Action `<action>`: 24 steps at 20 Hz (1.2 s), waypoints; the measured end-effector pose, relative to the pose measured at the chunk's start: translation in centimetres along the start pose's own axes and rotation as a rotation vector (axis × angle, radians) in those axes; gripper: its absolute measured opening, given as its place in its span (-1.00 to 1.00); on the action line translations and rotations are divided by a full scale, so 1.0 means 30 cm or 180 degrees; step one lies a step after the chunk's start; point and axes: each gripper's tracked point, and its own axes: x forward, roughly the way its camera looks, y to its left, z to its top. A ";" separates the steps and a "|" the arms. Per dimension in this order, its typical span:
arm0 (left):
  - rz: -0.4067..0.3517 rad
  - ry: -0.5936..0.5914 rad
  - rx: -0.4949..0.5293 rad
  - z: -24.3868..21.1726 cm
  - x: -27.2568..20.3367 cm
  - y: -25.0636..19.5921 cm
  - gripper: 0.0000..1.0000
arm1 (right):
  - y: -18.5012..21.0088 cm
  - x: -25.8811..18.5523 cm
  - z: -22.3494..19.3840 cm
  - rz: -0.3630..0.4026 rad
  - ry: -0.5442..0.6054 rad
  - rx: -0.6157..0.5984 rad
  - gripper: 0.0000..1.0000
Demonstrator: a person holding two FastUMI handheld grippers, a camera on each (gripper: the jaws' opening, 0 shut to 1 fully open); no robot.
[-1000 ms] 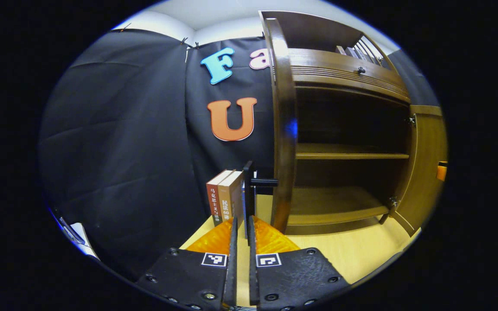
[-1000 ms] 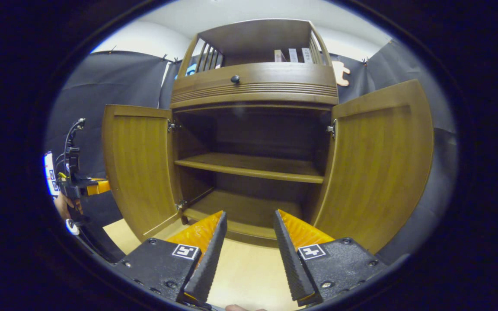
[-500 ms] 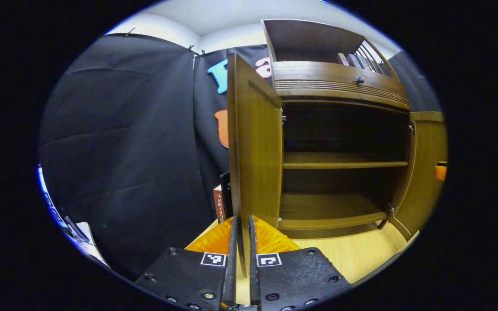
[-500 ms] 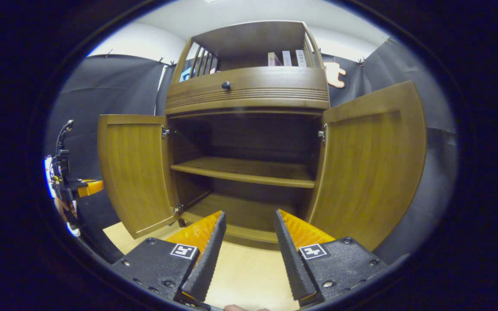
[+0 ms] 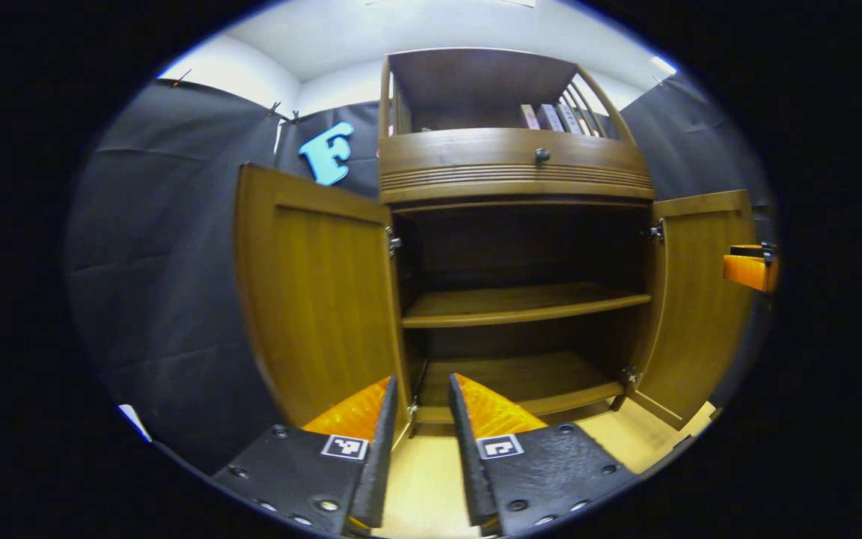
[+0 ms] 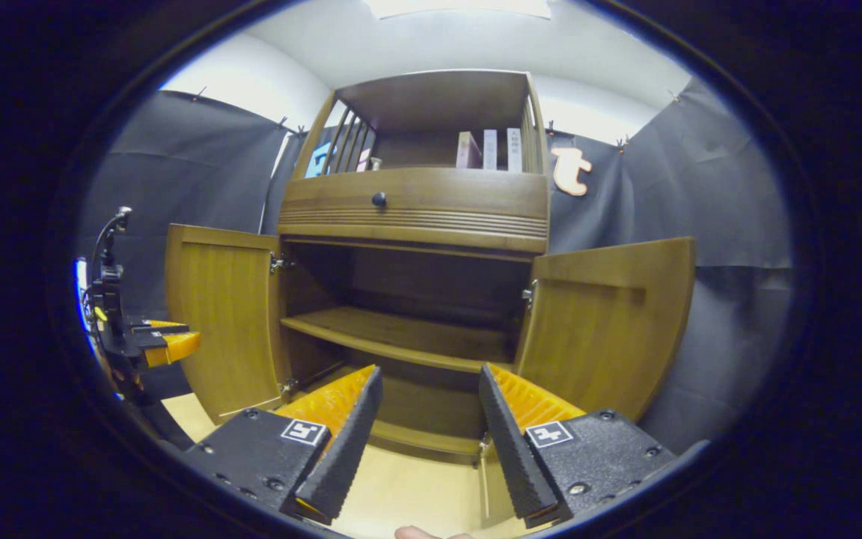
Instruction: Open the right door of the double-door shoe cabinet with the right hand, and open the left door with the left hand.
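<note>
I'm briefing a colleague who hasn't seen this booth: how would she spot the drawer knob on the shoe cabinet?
Find the wooden shoe cabinet with both lower doors swung open. Above the doors runs a ribbed drawer front; the drawer knob is the small dark round button on it, the only knob there.

You see three books (image 6: 488, 149) standing upright at the right end of the top shelf (image 6: 431, 112), just beside its slatted side rail (image 6: 532, 135). The pale table (image 5: 423, 479) lies below. Black cloth wall (image 6: 700, 180) hangs behind; white ceiling (image 6: 438, 37) above.
</note>
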 end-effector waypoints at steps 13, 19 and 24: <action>-0.0248 -0.0473 0.0078 0.353 0.085 -0.224 0.80 | -0.117 -0.008 0.143 -0.0484 -0.0346 0.0114 1.00; -0.0220 -0.0686 0.0071 0.472 0.020 -0.242 0.96 | -0.118 -0.012 0.168 -0.0485 -0.0378 0.0145 0.95; -0.0189 -0.0734 -0.0073 0.531 -0.004 -0.230 0.92 | -0.115 -0.015 0.198 -0.0495 -0.0448 0.0170 0.96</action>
